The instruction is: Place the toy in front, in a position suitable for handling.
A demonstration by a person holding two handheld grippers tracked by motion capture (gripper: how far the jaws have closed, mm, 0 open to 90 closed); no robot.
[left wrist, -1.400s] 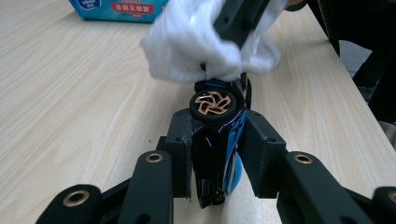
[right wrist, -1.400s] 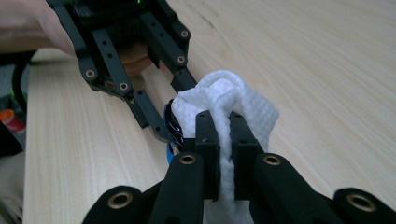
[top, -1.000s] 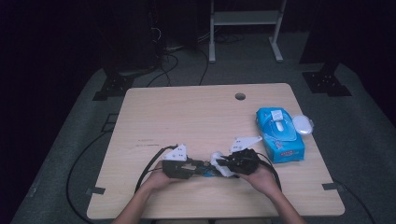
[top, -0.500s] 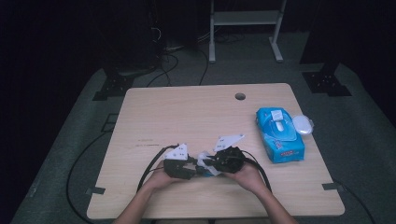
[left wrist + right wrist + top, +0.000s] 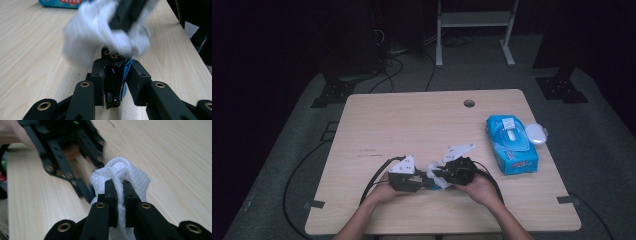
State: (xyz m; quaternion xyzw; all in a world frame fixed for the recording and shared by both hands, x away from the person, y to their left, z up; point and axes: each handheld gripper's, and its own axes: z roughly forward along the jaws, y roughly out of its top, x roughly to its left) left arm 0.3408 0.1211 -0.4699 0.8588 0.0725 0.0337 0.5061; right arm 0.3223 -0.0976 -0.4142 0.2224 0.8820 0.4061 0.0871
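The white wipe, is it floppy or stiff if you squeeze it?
Probably floppy: the wipe bunches into soft folds where the right gripper pinches it. Likely light too, since it hangs crumpled from that thin pinch. Its dimpled texture suggests it won't slip easily.

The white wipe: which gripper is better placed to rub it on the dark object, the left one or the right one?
Probably the right gripper: its jaws are shut on the white wipe. The left gripper is shut on the dark object, so it can only hold it steady.
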